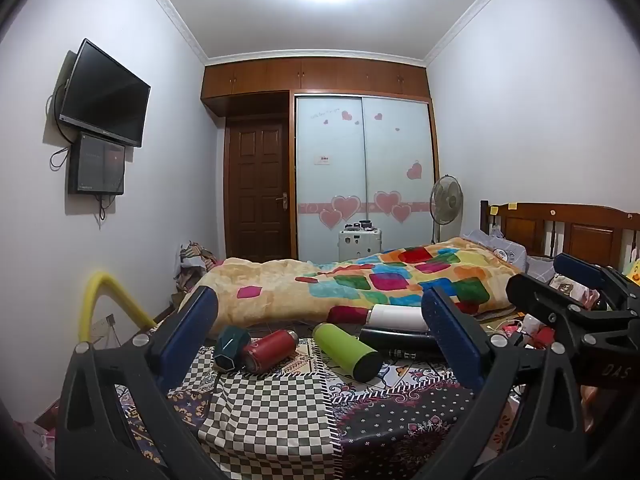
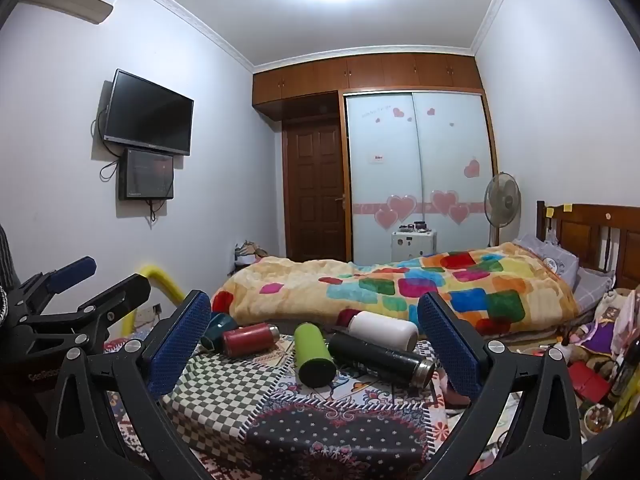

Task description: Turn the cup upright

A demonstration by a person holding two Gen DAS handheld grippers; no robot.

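Several cups and flasks lie on their sides on a patchwork cloth [image 1: 272, 404]: a dark teal faceted cup [image 1: 230, 350], a red flask [image 1: 270, 350], a green flask [image 1: 346, 352], a white flask [image 1: 396, 318] and a black flask [image 1: 396, 338]. In the right wrist view they show as the teal cup [image 2: 218, 330], red flask [image 2: 248, 338], green flask [image 2: 314, 354], white flask [image 2: 384, 330] and black flask [image 2: 380, 356]. My left gripper [image 1: 320, 334] is open and empty, short of them. My right gripper [image 2: 316, 336] is open and empty, also short of them.
A bed with a coloured blanket [image 1: 360, 284] lies right behind the flasks. A yellow padded rail [image 1: 96, 304] stands at the left. Clutter [image 2: 592, 360] lies at the right. The right gripper shows at the right of the left wrist view [image 1: 580, 300].
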